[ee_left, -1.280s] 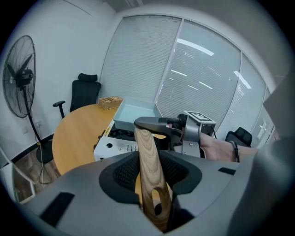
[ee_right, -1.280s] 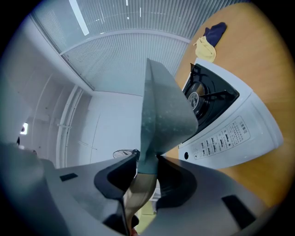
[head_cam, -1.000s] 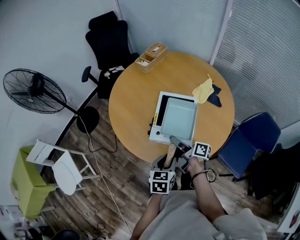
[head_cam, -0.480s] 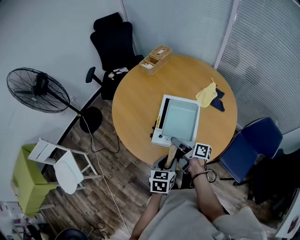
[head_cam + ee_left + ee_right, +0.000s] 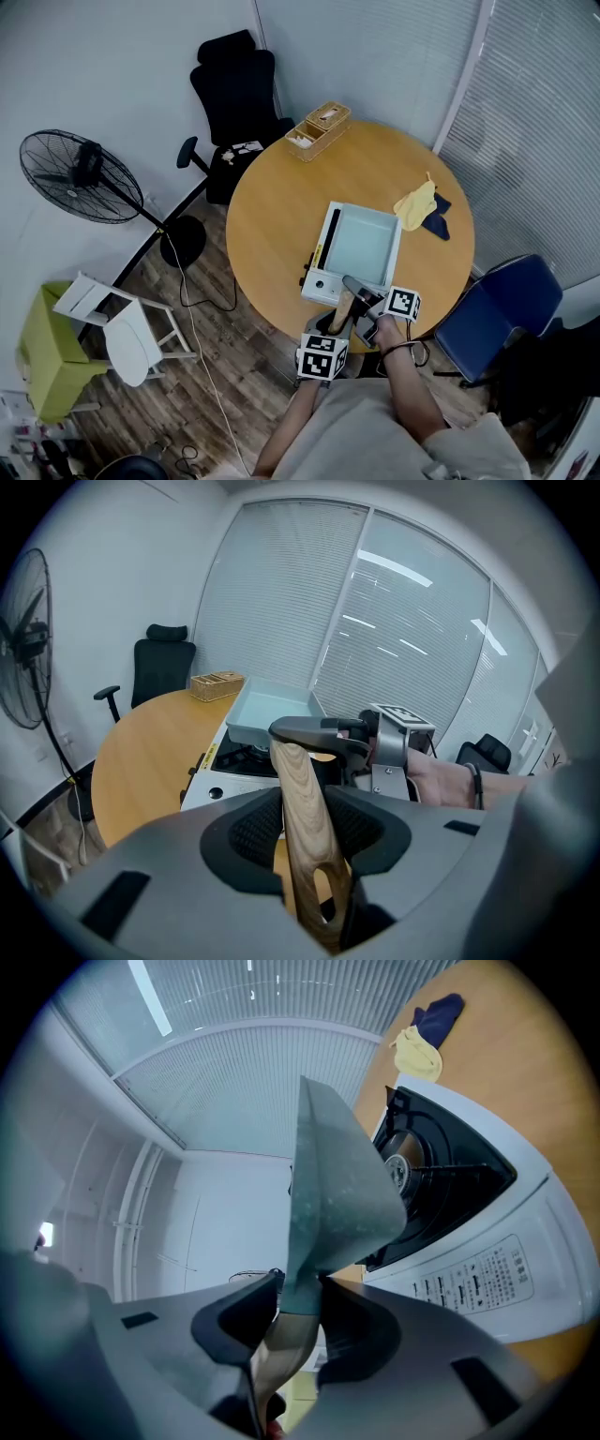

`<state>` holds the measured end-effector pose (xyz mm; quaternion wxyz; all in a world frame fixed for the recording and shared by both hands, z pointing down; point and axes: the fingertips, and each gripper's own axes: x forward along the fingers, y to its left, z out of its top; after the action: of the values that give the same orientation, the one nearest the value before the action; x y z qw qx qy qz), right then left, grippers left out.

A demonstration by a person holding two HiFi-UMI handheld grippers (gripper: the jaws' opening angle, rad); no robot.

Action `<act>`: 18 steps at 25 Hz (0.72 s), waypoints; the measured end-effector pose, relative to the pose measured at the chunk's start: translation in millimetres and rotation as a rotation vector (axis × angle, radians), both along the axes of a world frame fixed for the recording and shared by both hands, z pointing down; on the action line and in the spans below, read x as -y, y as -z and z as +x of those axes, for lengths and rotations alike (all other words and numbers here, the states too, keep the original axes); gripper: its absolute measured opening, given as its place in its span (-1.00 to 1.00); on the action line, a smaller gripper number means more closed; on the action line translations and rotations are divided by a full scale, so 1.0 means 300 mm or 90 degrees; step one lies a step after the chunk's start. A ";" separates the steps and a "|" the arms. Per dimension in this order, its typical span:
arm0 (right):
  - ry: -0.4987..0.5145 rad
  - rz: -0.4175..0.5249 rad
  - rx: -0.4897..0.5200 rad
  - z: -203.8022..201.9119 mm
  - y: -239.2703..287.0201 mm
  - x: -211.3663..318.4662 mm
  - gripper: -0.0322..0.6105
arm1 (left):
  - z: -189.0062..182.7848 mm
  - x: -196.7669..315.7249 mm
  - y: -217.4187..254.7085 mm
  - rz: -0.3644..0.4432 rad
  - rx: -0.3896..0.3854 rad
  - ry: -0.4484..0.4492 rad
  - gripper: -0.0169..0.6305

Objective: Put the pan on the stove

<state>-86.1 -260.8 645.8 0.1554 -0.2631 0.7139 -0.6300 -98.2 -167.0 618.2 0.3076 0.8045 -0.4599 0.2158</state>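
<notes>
In the head view we find the pan (image 5: 364,246) covering the burner of the stove (image 5: 317,283). What the wooden box (image 5: 319,129) holds is too small for us to tell.

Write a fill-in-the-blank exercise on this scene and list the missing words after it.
1. The left claw is shut on the ___ handle of the pan.
2. The stove stands on a ___ table.
3. The cloth next to the dark blue cloth is ___.
Missing words: wooden; round; yellow.
</notes>
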 end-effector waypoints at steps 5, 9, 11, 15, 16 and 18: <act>-0.002 -0.025 0.011 -0.012 -0.017 0.023 -0.46 | -0.008 0.028 -0.007 -0.015 -0.001 0.007 -0.46; 0.003 -0.034 0.014 0.000 -0.033 0.046 -0.46 | 0.009 0.054 -0.024 -0.024 -0.002 0.010 -0.46; 0.003 -0.040 0.011 0.006 -0.045 0.056 -0.46 | 0.014 0.066 -0.031 -0.028 -0.002 0.010 -0.46; 0.009 -0.051 0.020 -0.002 -0.069 0.082 -0.46 | 0.013 0.092 -0.053 -0.036 0.000 0.022 -0.46; 0.010 -0.054 0.024 -0.005 -0.076 0.087 -0.46 | 0.012 0.097 -0.061 -0.039 0.000 0.027 -0.46; 0.011 -0.066 0.036 -0.014 -0.090 0.090 -0.46 | 0.010 0.103 -0.073 -0.046 -0.001 0.034 -0.46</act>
<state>-90.2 -287.9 672.7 0.1561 -0.2469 0.6777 -0.6749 -95.1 -197.8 640.2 0.3425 0.7805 -0.4730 0.2232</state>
